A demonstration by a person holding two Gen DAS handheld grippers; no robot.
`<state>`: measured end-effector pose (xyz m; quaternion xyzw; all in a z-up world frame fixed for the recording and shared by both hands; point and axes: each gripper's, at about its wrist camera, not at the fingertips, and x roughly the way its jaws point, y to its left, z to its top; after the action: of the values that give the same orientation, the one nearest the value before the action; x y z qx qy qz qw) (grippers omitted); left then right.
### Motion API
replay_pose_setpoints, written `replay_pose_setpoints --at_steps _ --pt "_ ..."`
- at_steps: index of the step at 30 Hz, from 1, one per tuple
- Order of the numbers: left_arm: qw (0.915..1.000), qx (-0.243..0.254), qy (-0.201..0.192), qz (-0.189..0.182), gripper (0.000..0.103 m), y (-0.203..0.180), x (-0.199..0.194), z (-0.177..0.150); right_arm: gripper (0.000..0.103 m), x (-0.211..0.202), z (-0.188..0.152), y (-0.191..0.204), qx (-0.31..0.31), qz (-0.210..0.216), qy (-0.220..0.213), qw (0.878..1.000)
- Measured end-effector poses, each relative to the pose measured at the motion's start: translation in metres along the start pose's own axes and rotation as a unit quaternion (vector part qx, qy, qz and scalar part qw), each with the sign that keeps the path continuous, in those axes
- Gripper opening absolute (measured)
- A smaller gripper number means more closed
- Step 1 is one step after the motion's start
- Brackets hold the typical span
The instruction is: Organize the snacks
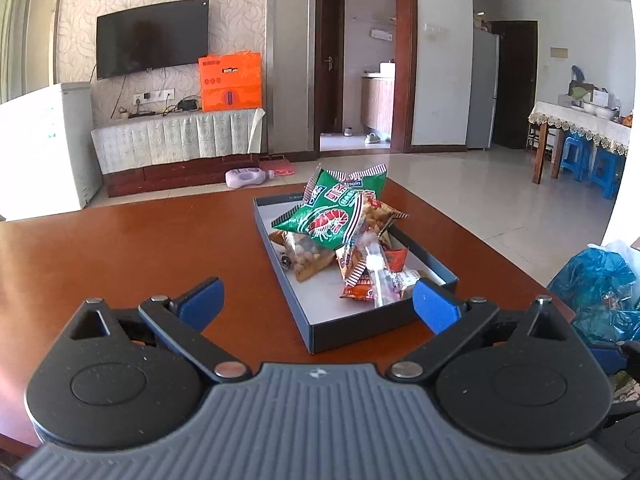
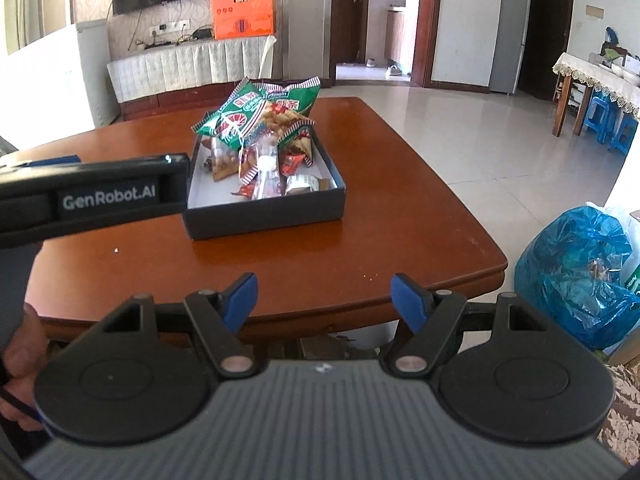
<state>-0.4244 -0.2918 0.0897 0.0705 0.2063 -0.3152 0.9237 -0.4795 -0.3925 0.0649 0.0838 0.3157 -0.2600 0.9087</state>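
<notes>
Both grippers stand wide and hold nothing, with the snacks heaped in a dark box on the counter.

The left gripper (image 1: 318, 304) hovers over the brown counter (image 1: 120, 248) at the near end of the box (image 1: 360, 330), its blue fingers (image 1: 434, 306) spread far apart; the right-hand finger overlaps the box's near corner in the view, though contact cannot be judged. The right gripper (image 2: 324, 300) sits further back, above the counter's near edge, well apart from the box, jaws likewise wide. Inside the box a green shrimp-printed bag (image 1: 332, 210) lies on top of the pile, tilted, with red-striped packets (image 1: 358, 268) and a clear wrapper (image 1: 378, 268) beneath and in front of it. Beside the counter stands a blue plastic bag (image 2: 576, 276); an orange carton (image 1: 231, 82) sits by the television (image 1: 152, 40) on the far wall.
</notes>
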Motion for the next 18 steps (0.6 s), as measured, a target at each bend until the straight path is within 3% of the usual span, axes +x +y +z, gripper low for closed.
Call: replay_pose_setpoints --at_steps 18 --pt "0.9999 0.014 0.004 0.003 0.102 -0.0011 0.0027 -0.0004 0.075 0.0021 0.0017 -0.0008 -0.003 0.004 0.009 1.0"
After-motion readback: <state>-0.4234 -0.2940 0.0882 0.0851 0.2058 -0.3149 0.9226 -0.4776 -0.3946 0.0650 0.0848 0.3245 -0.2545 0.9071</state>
